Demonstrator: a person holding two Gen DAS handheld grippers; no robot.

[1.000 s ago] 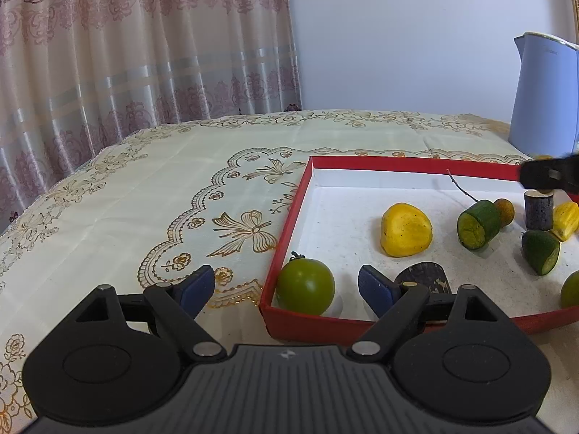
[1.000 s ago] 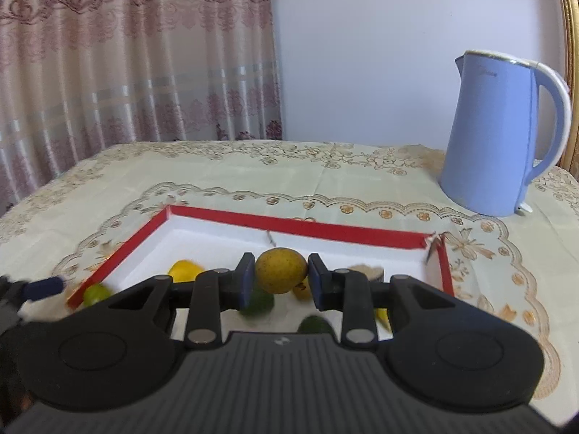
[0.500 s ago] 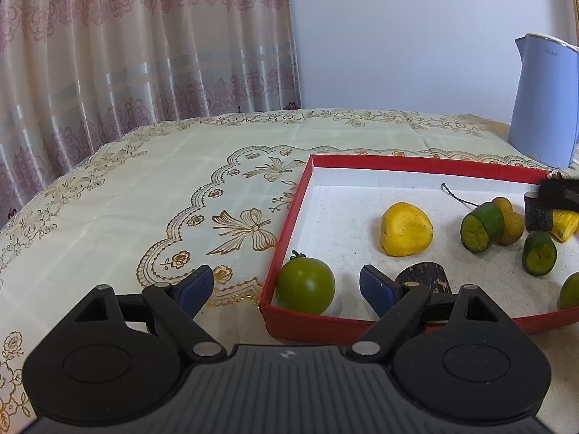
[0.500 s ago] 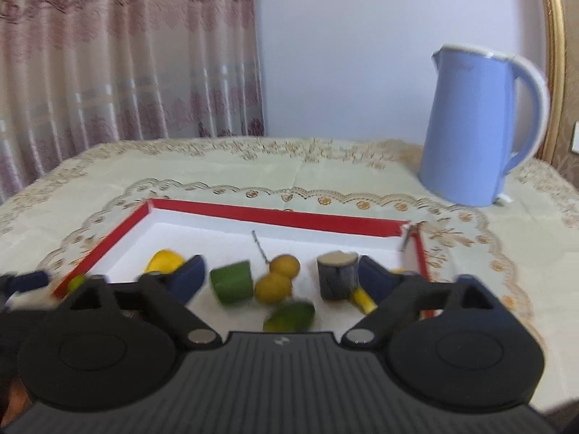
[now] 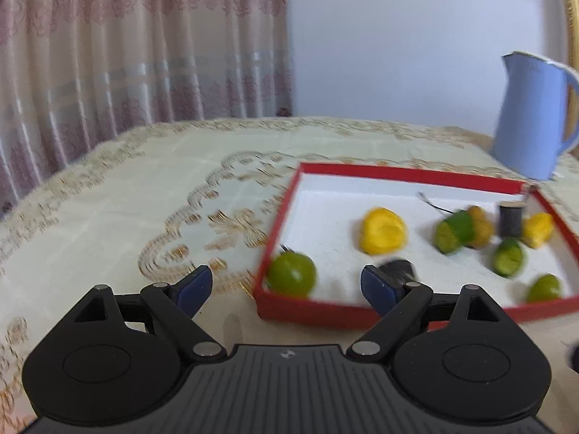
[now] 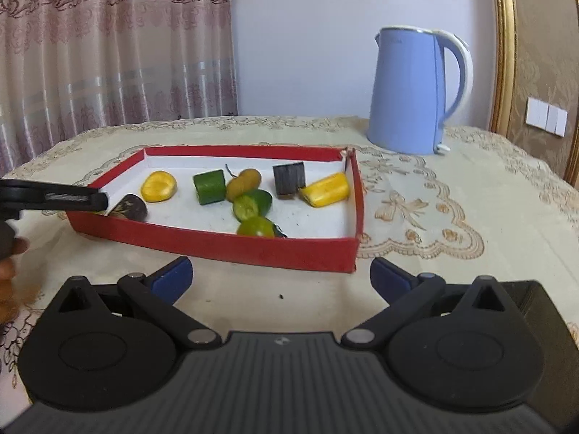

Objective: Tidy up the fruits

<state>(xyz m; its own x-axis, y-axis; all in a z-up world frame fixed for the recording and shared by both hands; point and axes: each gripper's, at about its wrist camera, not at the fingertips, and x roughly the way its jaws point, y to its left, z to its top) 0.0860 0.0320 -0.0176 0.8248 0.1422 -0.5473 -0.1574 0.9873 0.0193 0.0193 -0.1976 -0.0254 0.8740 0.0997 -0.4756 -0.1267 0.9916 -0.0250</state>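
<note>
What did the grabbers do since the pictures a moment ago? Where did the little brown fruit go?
The right gripper let go of the brown fruit, which now lies in the red tray beside the green piece. Its jaws have just been opening, nothing between them, and it backed away. The left gripper stayed open by the tray corner.

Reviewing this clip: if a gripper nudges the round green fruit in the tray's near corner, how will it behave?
The green fruit looks round and smooth, so it would probably roll. The red tray wall beside it should stop it. Its skin may be slippery.
</note>
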